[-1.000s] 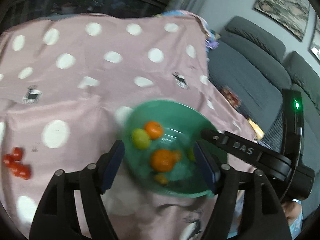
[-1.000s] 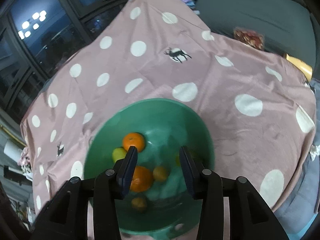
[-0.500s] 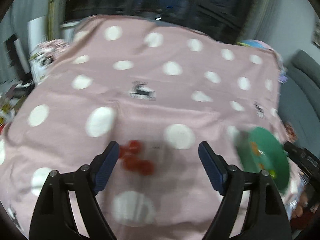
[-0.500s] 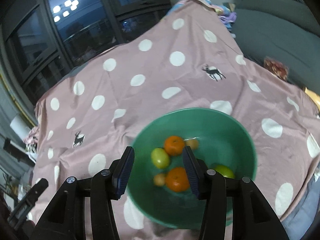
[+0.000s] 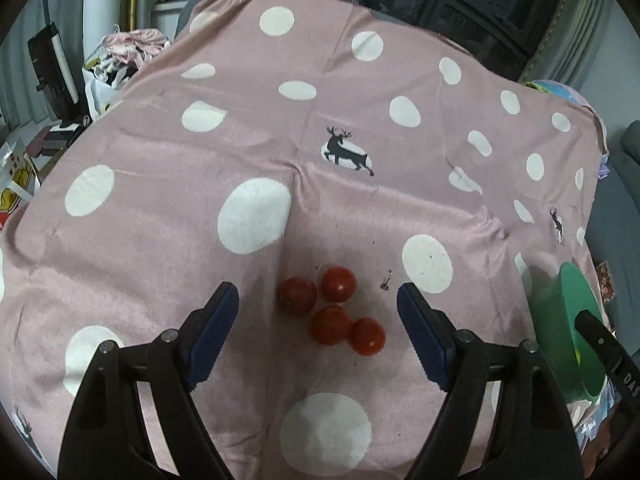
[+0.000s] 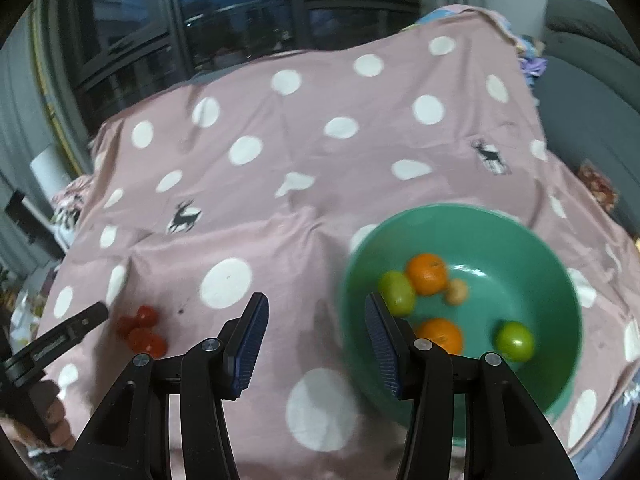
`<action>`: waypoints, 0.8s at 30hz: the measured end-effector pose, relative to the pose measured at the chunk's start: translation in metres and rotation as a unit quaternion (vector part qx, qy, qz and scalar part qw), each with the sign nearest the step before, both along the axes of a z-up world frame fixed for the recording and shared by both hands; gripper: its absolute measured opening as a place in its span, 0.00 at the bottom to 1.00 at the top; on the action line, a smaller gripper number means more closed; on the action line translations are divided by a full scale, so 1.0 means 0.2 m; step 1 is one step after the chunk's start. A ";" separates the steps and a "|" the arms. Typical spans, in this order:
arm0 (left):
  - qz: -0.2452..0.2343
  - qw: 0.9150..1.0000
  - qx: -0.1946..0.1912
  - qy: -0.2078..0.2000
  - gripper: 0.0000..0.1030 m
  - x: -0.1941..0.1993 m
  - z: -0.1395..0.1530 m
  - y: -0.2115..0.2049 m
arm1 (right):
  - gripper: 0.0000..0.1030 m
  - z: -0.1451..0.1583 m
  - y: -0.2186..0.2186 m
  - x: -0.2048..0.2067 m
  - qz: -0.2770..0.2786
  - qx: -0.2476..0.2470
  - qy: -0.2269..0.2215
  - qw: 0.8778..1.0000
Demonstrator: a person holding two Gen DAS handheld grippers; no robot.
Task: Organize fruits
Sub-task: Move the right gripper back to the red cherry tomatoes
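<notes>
Four red tomatoes [image 5: 332,310] lie in a tight cluster on the pink polka-dot cloth [image 5: 280,140] that covers the counter, touching one another: two at the far side, two nearer. In the left wrist view they sit between the two blue pads of the left gripper [image 5: 318,328], slightly beyond the tips. No pad touches them. The left gripper's jaws stand wide apart, having just been opening, and hold nothing.

The green bowl [image 6: 520,232] rests on the same cloth, well to the right of the tomatoes. Inside it: two oranges [image 6: 427,273], one toward the far side and one near, two green fruits [image 6: 515,341], one at the left wall and one at the near right, and a small pale yellow fruit [image 6: 457,291] just beside the far orange. In the left wrist view only the bowl's rim and outer wall show at the right edge.

The right gripper [image 6: 316,342] hovers over the cloth at the bowl's left rim. Its right pad overlaps the rim in the picture; whether it touches cannot be told. Its jaws are parted, having just been opening, with only cloth between them.

A hand [image 6: 56,426] gripping the left gripper's handle shows at the lower left of the right wrist view. A grey sofa [image 6: 592,80] stands at the far right, dark windows [image 6: 240,12] beyond the far edge.
</notes>
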State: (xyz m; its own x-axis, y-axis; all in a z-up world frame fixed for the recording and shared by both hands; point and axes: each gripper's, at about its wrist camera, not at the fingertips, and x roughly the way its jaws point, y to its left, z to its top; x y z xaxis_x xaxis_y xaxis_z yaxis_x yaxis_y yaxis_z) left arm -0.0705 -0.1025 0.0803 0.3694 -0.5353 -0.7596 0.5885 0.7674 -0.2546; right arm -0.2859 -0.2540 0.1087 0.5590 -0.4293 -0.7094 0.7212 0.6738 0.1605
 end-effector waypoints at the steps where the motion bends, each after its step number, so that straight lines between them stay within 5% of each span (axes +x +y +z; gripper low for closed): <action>1: 0.000 1.000 0.000 0.001 0.79 0.00 0.00 0.00 | 0.49 0.00 0.01 0.01 0.004 0.003 0.001 1.000; 7: -0.001 1.000 -0.007 0.023 0.79 0.03 -0.03 0.01 | 0.49 -0.03 0.03 0.05 0.031 0.035 -0.010 0.999; 11: -0.006 0.999 -0.011 0.043 0.77 0.05 -0.04 0.00 | 0.49 -0.06 0.02 0.06 0.082 0.122 -0.062 0.987; 15: -0.011 0.999 -0.007 0.051 0.75 0.06 -0.06 -0.01 | 0.49 -0.08 0.03 0.10 0.067 0.121 -0.049 0.989; 24: -0.010 0.999 0.032 0.043 0.56 0.06 -0.10 -0.04 | 0.49 -0.13 0.00 0.19 0.105 0.200 -0.068 0.972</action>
State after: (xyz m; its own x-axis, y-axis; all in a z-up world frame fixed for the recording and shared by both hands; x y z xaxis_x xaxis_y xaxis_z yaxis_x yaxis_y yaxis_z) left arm -0.0591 -0.1113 0.0606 0.2908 -0.4911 -0.8211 0.5813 0.7724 -0.2561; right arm -0.2479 -0.2537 0.0818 0.7051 -0.0019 -0.7091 0.5288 0.6676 0.5240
